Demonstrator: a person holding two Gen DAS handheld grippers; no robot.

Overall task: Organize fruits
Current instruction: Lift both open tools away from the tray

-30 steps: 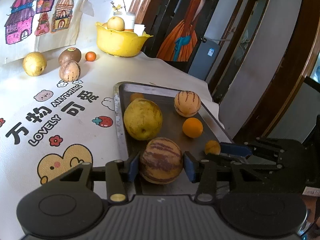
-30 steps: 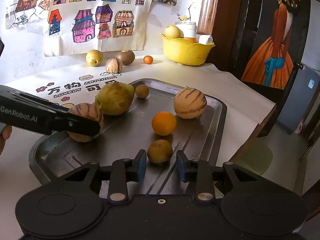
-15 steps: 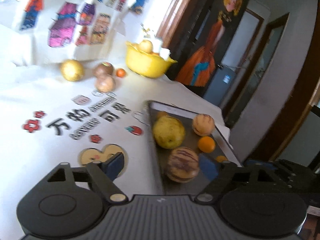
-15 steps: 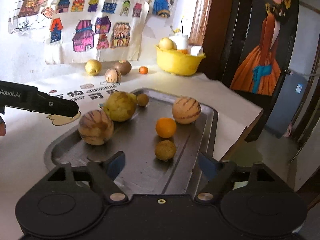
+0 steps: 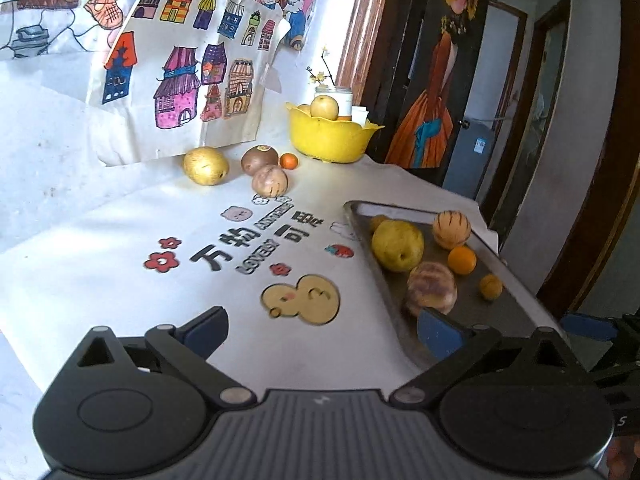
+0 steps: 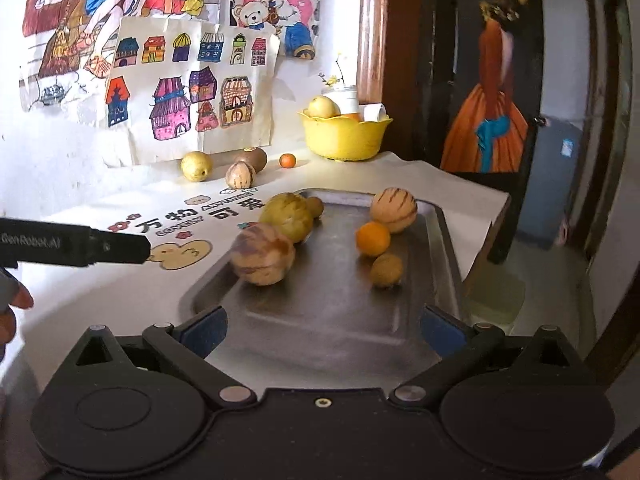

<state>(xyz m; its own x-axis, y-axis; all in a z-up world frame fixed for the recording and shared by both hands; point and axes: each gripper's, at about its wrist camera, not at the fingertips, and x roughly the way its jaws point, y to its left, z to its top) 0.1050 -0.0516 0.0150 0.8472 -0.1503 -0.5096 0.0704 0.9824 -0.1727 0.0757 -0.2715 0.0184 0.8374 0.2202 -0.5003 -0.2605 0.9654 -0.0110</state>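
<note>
A metal tray [image 6: 332,284] holds several fruits: a big striped melon [image 6: 262,254], a yellow-green fruit [image 6: 286,217], an orange [image 6: 373,238], a small yellow fruit [image 6: 386,269] and a pale striped melon [image 6: 393,210]. My right gripper [image 6: 322,328] hovers over the tray's near end, jaws opening, nothing between them. My left gripper [image 5: 322,330] hangs over the printed tablecloth left of the tray [image 5: 472,308], jaws opening and empty. Its right finger overlaps the striped melon [image 5: 431,289] in the picture. More fruit waits by the wall: a yellow fruit [image 5: 206,166], a brown one [image 5: 259,159], a striped one [image 5: 269,181].
A yellow bowl [image 5: 330,136] with fruit stands at the back by the wall, a tiny orange [image 5: 289,161] beside it. Drawings hang on the wall behind. The table edge [image 6: 476,240] drops off right of the tray. A person's fingers [image 6: 16,300] show at the left edge.
Both grippers opened and drew back. The left let go of the striped melon and swung left over the cloth. The right let go of the small yellow fruit, which stays on the tray.
</note>
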